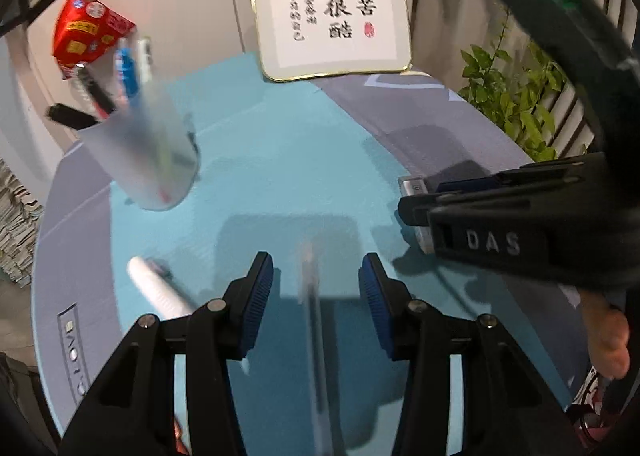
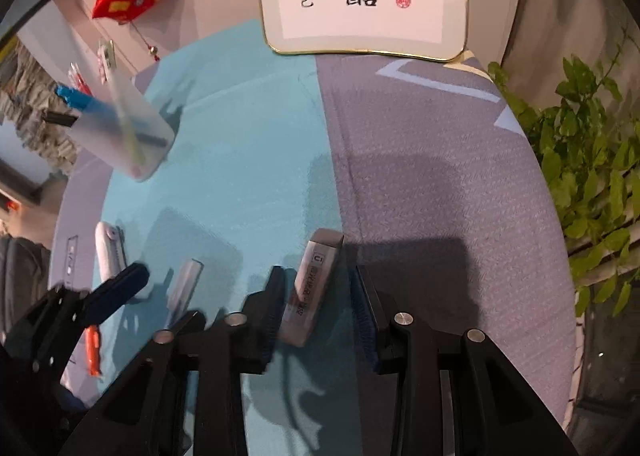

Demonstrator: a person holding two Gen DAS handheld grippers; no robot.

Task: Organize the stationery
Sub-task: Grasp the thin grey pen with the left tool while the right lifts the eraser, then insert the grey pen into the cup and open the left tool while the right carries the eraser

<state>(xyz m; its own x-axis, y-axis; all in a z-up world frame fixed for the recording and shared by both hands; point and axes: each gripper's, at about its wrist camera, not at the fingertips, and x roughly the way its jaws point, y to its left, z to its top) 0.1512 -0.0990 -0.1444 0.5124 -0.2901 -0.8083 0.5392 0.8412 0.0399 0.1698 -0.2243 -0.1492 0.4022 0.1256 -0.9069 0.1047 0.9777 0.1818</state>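
One pen cup (image 1: 148, 159), one eraser (image 2: 314, 284), two tools, one framed calligraphy (image 1: 332, 3).

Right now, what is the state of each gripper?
Left gripper: open, around a blurred pen, not gripping.
Right gripper: open, around an eraser.

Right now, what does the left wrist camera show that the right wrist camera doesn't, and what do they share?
Left wrist only: the pen lying between the open left tongs, and a hand at the right edge.

Right wrist only: the eraser seen whole between the open right tongs, and an orange item at lower left.

Both: the cup of pens, the framed calligraphy, the plant, and the white case.
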